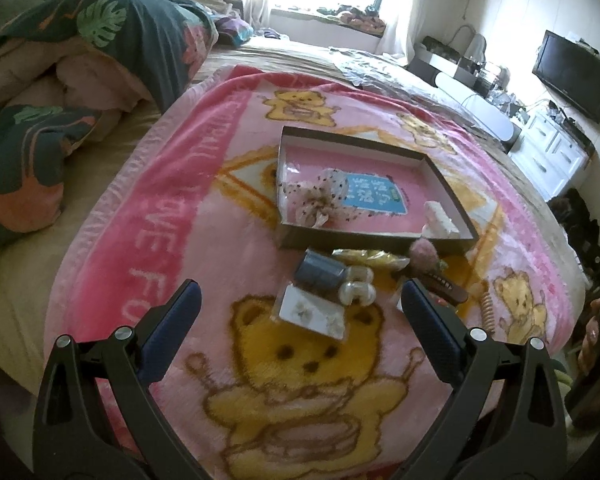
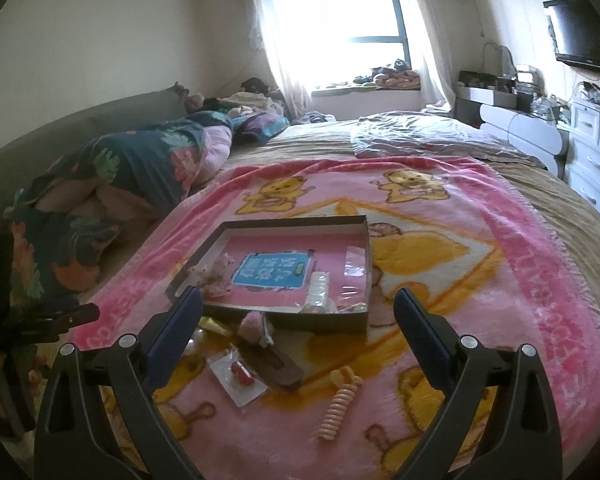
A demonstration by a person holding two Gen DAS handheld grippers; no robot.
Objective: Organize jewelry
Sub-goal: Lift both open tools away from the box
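Note:
A shallow pink-lined box [image 1: 352, 140] [image 2: 366, 256] lies on the pink bear blanket [image 1: 188, 200]; inside it lie a dotted sheer scrunchie [image 1: 320, 196] [image 2: 214, 274] and a white clip [image 1: 440, 216] [image 2: 318, 290]. In front of the box lie a blue scrunchie [image 1: 318, 272], a pearl clip [image 1: 356, 286], an earring card [image 1: 314, 314], a yellow piece [image 1: 370, 257], a pink pompom [image 1: 422, 254] [image 2: 252, 326], a brown hair clip [image 1: 446, 286] [image 2: 276, 366], a packet with red pieces [image 2: 238, 376] and a peach coil hair tie [image 2: 336, 408] [image 1: 489, 310]. My left gripper [image 1: 300, 304] and right gripper [image 2: 298, 312] are open and empty above them.
A folded floral quilt [image 1: 60, 80] [image 2: 112, 184] lies at the left of the bed. A white sheet [image 2: 424, 132] is bunched at the far side. White drawers [image 2: 592, 152] and a TV [image 1: 574, 74] stand at the right. My left gripper's handle [image 2: 28, 320] shows at the right view's left edge.

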